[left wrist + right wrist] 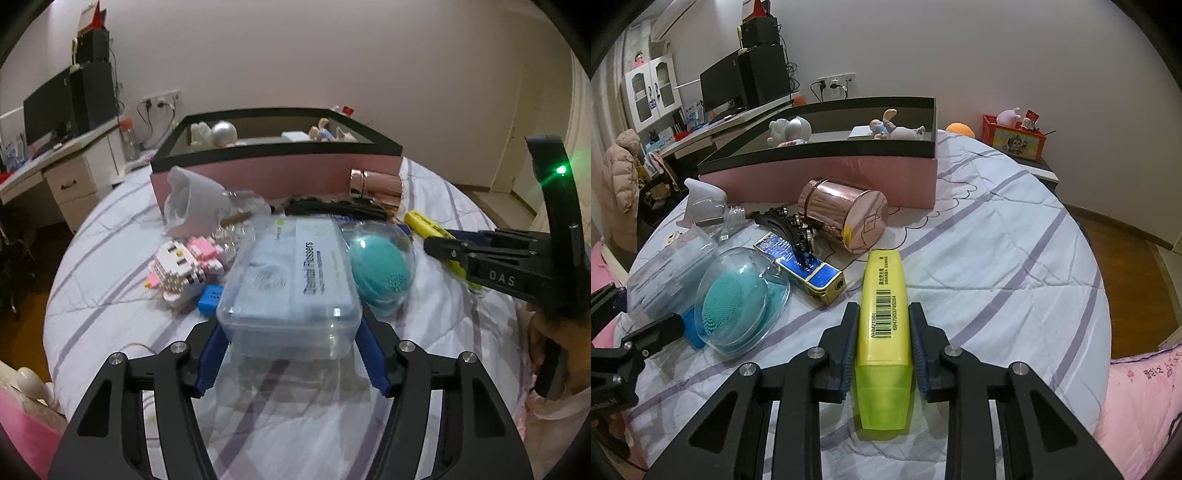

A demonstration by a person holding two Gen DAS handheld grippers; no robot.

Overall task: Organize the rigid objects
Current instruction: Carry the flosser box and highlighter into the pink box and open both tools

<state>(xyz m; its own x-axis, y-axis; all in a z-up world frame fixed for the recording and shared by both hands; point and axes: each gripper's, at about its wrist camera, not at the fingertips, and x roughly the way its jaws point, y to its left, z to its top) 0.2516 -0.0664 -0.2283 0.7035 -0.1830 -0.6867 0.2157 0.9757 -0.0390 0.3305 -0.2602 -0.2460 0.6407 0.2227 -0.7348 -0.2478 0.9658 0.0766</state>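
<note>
Yellow plastic highlighter pen [882,325] lay on the striped bedspread [997,258], pinched by right gripper [882,350] jaws. Left gripper [290,354] jaws clamped the clear plastic flosser box [291,288]. Grasp step; next likely lift both into the pink open-top box [849,173].

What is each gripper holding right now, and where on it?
Left gripper: clear dental flossers box, gripped at its near end's sides. Right gripper: yellow highlighter, gripped mid-body near the cap.

Home bedroom, quilted bed [997,240], computer desk [74,155]

Dark monitor [720,86] on desk [55,155], white cabinet [652,90], wall sockets [836,82]
</note>
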